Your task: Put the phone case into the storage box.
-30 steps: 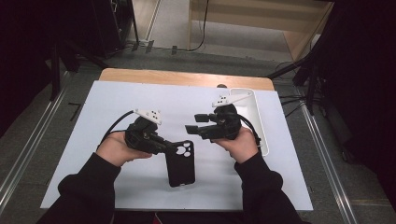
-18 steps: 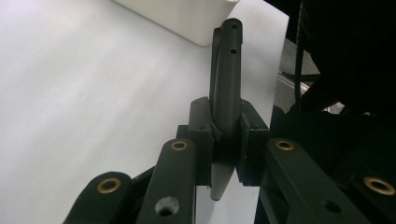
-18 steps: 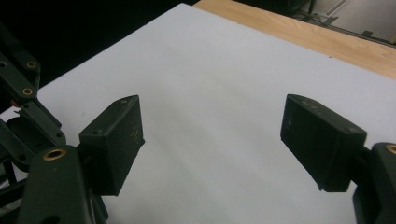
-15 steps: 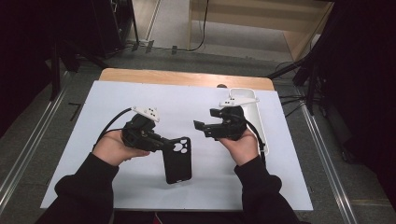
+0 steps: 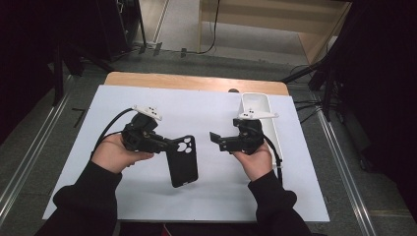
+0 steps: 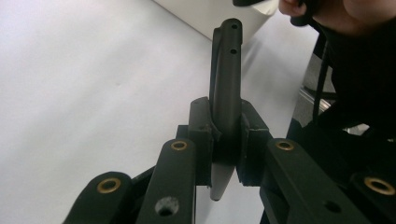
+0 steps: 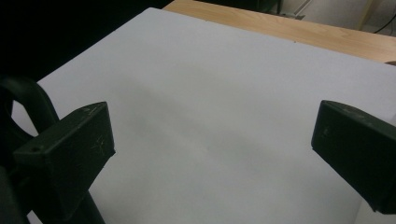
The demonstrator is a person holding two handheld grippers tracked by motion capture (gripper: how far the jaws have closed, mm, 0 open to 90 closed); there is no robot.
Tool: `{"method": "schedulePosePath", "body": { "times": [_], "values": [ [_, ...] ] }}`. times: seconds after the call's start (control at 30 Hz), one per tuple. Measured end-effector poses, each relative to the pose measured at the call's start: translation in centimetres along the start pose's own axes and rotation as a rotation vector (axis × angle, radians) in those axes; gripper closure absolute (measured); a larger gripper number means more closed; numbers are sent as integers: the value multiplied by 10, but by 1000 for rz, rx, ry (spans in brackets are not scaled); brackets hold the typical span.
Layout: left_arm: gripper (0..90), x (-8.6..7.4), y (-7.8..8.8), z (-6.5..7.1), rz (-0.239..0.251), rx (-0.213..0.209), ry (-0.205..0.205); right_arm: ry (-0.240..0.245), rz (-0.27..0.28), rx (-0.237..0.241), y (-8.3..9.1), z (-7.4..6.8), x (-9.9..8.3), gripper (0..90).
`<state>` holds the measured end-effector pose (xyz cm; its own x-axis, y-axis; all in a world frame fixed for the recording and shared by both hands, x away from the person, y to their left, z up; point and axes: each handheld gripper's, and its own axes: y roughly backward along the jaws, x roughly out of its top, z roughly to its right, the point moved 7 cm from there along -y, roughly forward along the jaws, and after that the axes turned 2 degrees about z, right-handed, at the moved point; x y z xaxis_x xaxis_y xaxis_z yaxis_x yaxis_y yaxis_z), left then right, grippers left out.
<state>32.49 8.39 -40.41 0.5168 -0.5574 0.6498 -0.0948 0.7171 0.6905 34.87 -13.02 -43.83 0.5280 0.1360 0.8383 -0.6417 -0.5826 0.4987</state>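
Both arms in black sleeves come in from the bottom. The left hand (image 5: 114,153) holds the left gripper (image 5: 169,145), which points to the right with its jaws squeezed nearly together. The right hand (image 5: 255,160) holds the right gripper (image 5: 215,140), pointing left. Its jaws have just been opening and stand wide apart with nothing between them.

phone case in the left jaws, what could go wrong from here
The left gripper pinches the black phone case only at its top edge, so the long free end could swing or slip out. The right gripper, whose jaws have just been opening with nothing between them, might knock the case while approaching it.
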Motion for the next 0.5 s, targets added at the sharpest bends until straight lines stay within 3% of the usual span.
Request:
{"method": "schedulePosePath", "body": {
  "times": [0.27, 0.5],
  "values": [
    [787, 3, 6, -7, 31, 47, 53, 2, -18, 4, -3, -6, -11, 0],
    [787, 7, 12, -14, 78, 123, 105, 1, -28, 7, -10, -13, -20, 0]
  ]
}}
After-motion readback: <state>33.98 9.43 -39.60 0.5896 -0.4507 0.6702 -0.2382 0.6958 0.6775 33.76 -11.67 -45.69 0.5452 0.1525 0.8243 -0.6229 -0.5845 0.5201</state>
